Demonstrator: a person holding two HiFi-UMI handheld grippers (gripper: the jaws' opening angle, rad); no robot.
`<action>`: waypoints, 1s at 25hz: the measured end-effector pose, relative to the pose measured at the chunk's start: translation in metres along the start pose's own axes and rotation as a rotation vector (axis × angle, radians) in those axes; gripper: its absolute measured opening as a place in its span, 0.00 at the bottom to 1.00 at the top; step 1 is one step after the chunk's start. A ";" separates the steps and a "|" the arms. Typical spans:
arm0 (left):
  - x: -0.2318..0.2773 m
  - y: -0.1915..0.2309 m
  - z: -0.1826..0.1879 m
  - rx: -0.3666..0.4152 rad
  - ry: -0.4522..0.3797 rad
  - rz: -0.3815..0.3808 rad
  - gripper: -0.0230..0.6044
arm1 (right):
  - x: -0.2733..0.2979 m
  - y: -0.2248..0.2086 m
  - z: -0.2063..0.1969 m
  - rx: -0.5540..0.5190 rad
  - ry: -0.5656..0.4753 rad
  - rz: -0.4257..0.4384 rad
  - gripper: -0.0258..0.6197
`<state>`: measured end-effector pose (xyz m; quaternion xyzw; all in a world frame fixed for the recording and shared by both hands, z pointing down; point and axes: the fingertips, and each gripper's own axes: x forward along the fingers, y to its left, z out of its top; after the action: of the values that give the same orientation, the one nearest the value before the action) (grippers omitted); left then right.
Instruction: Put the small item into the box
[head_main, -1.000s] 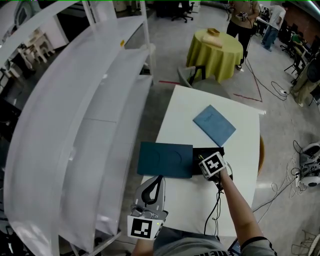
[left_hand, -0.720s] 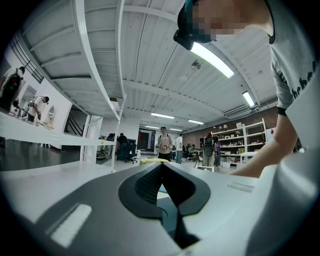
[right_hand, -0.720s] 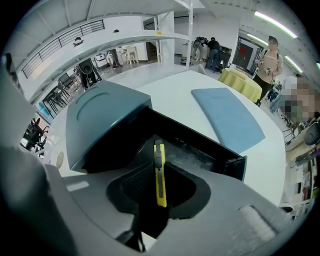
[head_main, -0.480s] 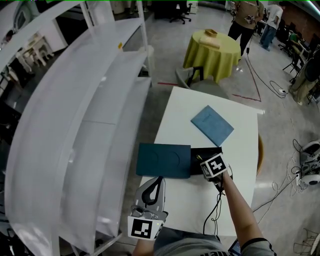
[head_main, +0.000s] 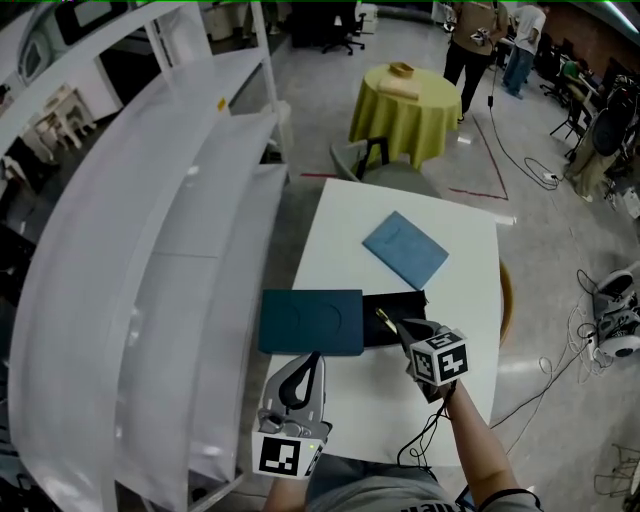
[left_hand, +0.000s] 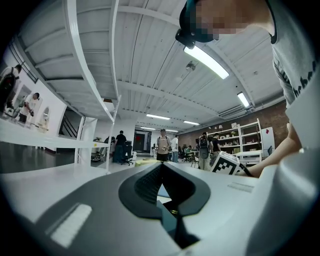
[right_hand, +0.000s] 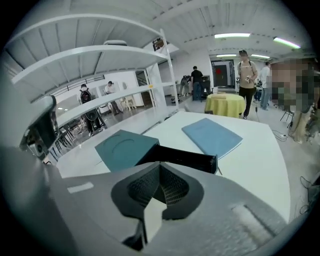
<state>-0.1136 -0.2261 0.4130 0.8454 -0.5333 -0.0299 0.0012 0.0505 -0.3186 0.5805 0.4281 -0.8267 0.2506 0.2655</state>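
A black open box (head_main: 393, 318) lies on the white table (head_main: 460, 300), with its dark teal lid (head_main: 310, 322) touching its left side. My right gripper (head_main: 395, 326) hovers over the box's near edge, shut on a small pale thin item (head_main: 381, 316) that sticks out past the tips. In the right gripper view the pale item (right_hand: 151, 216) shows between the shut jaws of the right gripper (right_hand: 159, 167), with the box (right_hand: 182, 157) and lid (right_hand: 125, 149) just ahead. My left gripper (head_main: 300, 385) rests shut near the table's front edge; the left gripper (left_hand: 161, 169) holds nothing.
A light blue booklet (head_main: 404, 248) lies beyond the box at mid table. White curved shelving (head_main: 150, 250) runs along the left. A yellow-clothed round table (head_main: 405, 110) and several people stand far behind. Cables trail on the floor to the right.
My right gripper has drawn back from over the box toward the near right. The left gripper has stayed put. The head view has shifted a little.
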 end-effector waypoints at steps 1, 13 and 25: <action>0.000 -0.003 0.001 0.001 -0.003 -0.005 0.06 | -0.007 0.003 0.002 -0.004 -0.032 -0.002 0.04; -0.004 -0.036 0.011 0.001 -0.023 -0.056 0.06 | -0.074 0.032 0.005 -0.071 -0.263 -0.028 0.04; -0.013 -0.060 0.019 0.016 -0.028 -0.095 0.06 | -0.135 0.049 0.012 -0.163 -0.399 -0.111 0.04</action>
<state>-0.0655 -0.1881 0.3927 0.8692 -0.4927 -0.0378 -0.0145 0.0732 -0.2236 0.4742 0.4910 -0.8557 0.0781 0.1436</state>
